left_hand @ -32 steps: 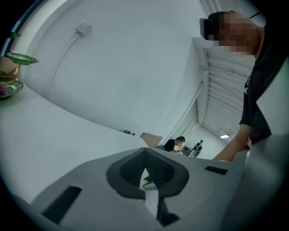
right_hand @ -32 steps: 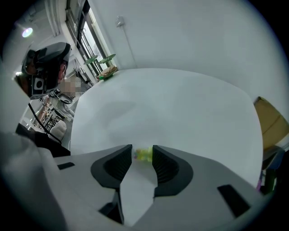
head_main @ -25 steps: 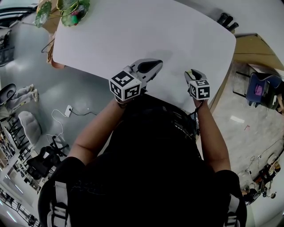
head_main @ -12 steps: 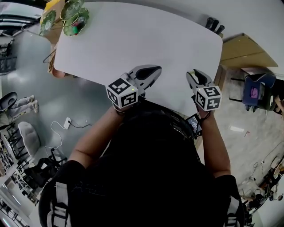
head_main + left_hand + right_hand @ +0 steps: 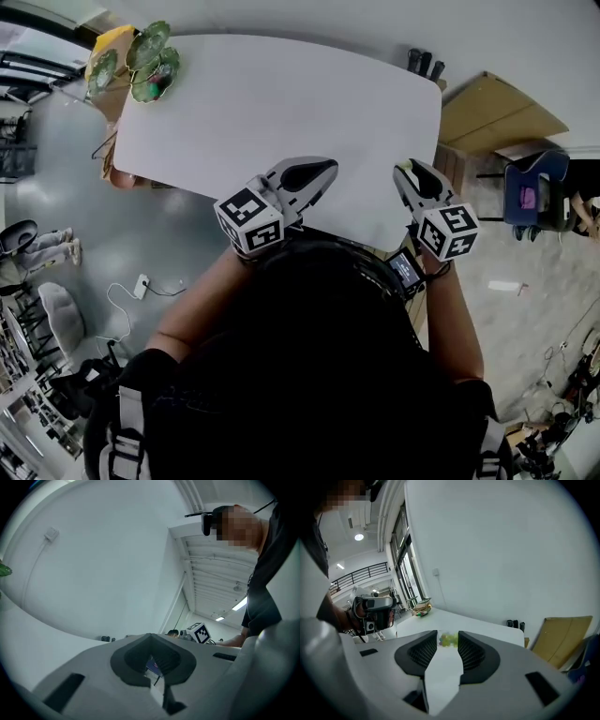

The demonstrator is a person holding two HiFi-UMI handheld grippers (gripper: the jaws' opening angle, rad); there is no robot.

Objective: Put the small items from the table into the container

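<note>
Firstly, left tongs [image 5: 326, 169]: grey body, dark ribbed pads. The pads stand a narrow gap apart with nothing between them. They are held above the near edge of the surface [image 5: 281, 94] and touch nothing.

Right tongs [image 5: 406, 172]: same make, pads parted by a plainly wider gap, also empty. They hang over the near right part of the surface and tilt down toward it. Through the gap, the right gripper view shows a blurred greenish-yellow patch [image 5: 449, 639] on the white top; what it is cannot be told.

Marker cubes: one on the left unit [image 5: 248, 222], one on the right unit [image 5: 448, 232], both black-and-white.

Small screen device [image 5: 405, 269]: just beside the right forearm, below the right cube.

Surface: white, rounded corners, largely bare in the head view.

Green cluster [image 5: 150, 58]: leaf-shaped green pieces at the far left corner of the surface, something pink among them and a yellow piece [image 5: 114, 39] just beside. It lies well apart from both tongs. Whether it is dish, container or plant cannot be told.

Pair of small black objects [image 5: 422, 62]: at the far right corner of the surface.

Brown board [image 5: 497, 112]: beyond the right edge, off the surface.

Floor [image 5: 56, 169]: grey, with a white cable [image 5: 127, 272] lying on it at left.
</note>
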